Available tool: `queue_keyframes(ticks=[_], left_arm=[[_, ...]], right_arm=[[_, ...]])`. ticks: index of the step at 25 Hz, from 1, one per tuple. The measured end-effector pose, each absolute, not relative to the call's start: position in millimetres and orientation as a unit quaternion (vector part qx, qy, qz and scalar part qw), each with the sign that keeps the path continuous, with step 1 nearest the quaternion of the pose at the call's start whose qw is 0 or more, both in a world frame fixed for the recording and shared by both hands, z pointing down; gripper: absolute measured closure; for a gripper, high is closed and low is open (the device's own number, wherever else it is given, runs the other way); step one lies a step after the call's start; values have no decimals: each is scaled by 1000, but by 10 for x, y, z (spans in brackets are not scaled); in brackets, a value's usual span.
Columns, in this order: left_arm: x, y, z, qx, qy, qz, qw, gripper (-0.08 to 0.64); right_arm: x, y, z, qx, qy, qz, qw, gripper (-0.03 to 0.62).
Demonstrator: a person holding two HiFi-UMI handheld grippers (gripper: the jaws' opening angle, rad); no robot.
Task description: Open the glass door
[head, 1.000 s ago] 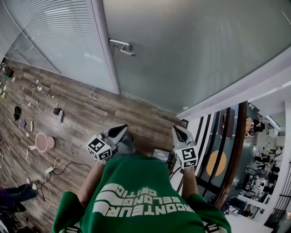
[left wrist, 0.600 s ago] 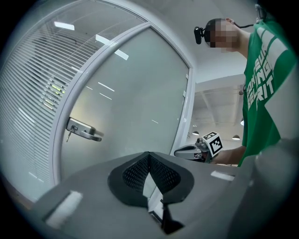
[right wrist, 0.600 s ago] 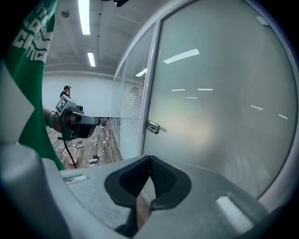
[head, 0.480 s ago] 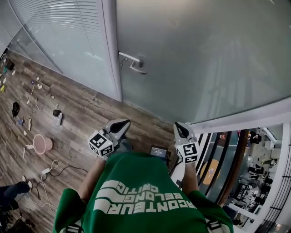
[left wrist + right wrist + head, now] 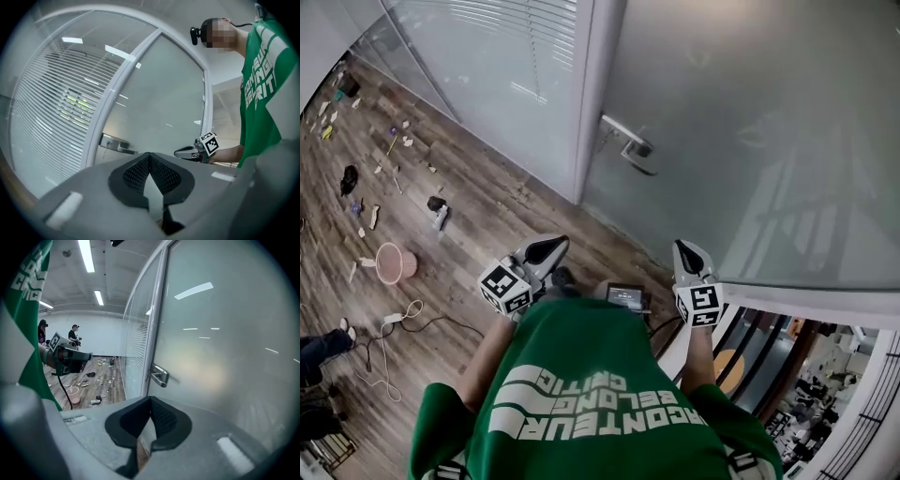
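Head view: a wooden floor with scattered clutter and a pink basket on the left. The frosted glass door rises ahead, its handle beside the white frame. The left gripper and right gripper hang well short of the handle.

Left gripper view: jaws clenched, empty; blinds show behind the side pane.

Right gripper view: jaws clenched on nothing; two people stand far down the room.

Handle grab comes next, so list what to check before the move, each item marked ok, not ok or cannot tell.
1. Door handle in view, unobstructed: ok.
2. Glass door shut at its frame: ok.
3. Right gripper open for the handle: not ok, shut, empty.
4. Left gripper empty: ok, shut on nothing.
5. A gripper touching the handle: not ok, both apart from it.
6. Door unlocked: cannot tell.
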State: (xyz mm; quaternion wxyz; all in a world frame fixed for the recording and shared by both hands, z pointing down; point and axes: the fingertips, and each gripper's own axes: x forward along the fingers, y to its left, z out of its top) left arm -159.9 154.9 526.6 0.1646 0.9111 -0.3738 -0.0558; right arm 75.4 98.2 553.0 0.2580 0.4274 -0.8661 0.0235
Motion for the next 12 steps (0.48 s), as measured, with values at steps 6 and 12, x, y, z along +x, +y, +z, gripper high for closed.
queue_keyframes(ticks=[6, 12], left_arm=[[-2023, 1534, 5070, 880, -442, -85, 149, 551], [-2238, 1439, 5135, 851, -490, -87, 167, 551]], right_arm=[[502, 603, 5312, 403, -875, -9, 269, 600], [310, 31, 5321, 385, -874, -38, 295, 600]])
